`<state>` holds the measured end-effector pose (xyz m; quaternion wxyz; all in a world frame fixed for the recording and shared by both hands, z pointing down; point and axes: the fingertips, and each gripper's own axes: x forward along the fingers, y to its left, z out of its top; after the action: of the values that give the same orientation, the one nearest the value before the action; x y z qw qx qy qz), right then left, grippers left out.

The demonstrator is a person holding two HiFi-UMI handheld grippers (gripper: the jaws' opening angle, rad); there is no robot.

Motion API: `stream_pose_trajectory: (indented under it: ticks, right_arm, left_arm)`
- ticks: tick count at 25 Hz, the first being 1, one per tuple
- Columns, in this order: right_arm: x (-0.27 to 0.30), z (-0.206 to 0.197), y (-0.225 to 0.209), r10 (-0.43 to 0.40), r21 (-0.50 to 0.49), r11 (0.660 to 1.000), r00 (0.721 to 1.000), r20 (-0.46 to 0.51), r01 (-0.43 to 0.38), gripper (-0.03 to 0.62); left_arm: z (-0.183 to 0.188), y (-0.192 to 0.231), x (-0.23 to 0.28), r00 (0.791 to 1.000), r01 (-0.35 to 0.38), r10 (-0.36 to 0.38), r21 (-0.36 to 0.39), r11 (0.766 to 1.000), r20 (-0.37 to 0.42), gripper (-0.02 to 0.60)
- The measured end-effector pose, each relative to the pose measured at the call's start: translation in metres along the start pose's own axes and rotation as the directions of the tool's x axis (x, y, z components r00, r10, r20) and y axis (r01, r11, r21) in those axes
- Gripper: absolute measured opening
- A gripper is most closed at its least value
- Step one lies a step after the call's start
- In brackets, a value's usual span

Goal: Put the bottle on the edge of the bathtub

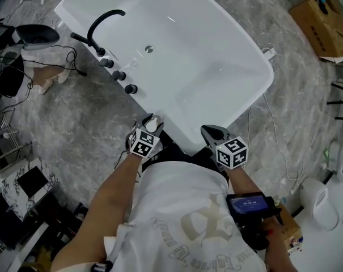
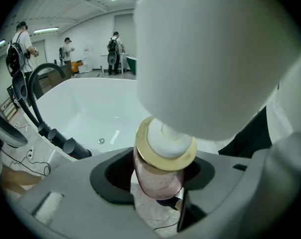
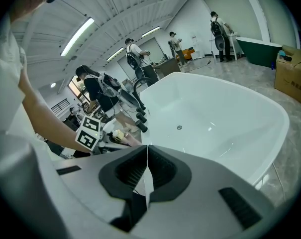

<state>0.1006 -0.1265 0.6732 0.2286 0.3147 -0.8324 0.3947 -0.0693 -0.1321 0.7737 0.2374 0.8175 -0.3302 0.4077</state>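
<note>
The left gripper (image 1: 149, 121) was held at the near corner of the white bathtub (image 1: 239, 44), just outside its rim. Its jaws were set wide apart and closed on the bottle (image 2: 158, 179), a pinkish translucent one with a yellowish collar and a white cap. The bottle was gripped by its body, with its cap turned back toward the gripper (only grey marbled floor (image 1: 92, 123) could be seen beneath its base, not the rim). It was thus carried in the air close to the tub's edge, not set on it. The right gripper (image 3: 147, 157) was kept just beside the same near edge, a little to the right. Its jaws were brought together and nothing was held between them. A black curved faucet (image 1: 100, 24) was mounted on the tub's far-left rim, and a cardboard box (image 1: 324, 24) was seen on the floor beyond the tub.
</note>
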Motion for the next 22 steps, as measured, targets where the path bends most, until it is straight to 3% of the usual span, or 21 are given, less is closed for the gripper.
stream_pose_trajectory:
  ticks: [11,22]
  right_arm:
    - [0.010,0.000,0.013,0.050,0.003,0.999,0.998,-0.024,-0.050,0.006]
    - [0.012,-0.012,0.015,0.060,0.024,0.998,0.997,-0.040,-0.059,0.006]
  left_arm:
    - [-0.010,0.005,-0.011,0.999,-0.002,0.001,-0.021,1.000,-0.044,0.247]
    - [0.004,0.000,-0.011,1.000,0.017,-0.016,-0.030,0.999,0.002,0.262]
